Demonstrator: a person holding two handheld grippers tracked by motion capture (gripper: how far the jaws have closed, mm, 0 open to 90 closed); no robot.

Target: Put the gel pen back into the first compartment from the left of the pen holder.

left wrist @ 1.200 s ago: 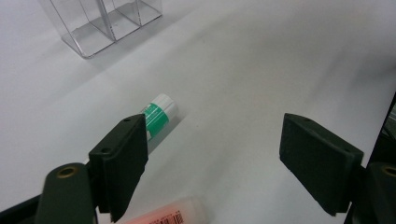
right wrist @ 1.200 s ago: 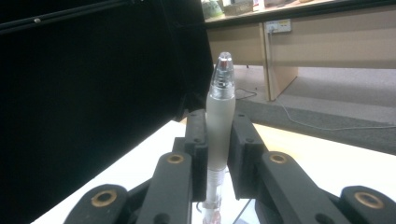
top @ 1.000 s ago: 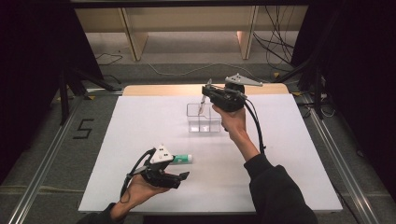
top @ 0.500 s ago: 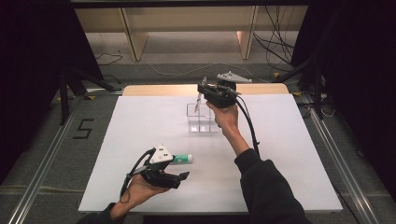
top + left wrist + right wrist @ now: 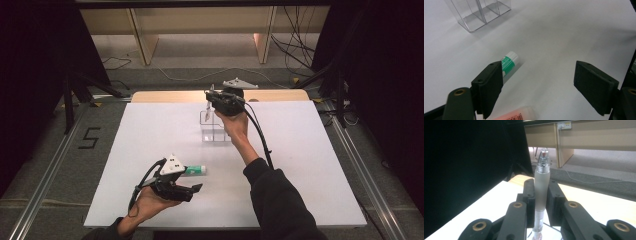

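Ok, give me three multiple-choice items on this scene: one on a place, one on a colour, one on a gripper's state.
1. Where is the clear organizer?
A. under the right gripper
B. at the table's near edge
C. on the floor

2. What colours is the tube by the left gripper?
A. red and black
B. green and white
C. blue and yellow

3. What is the right gripper doing?
A. standing open
B. shut on a pen
C. shut on the tube

Answers: 1 A, the high view shows it; 2 B, green band, white cap; 3 B, pads press the barrel.
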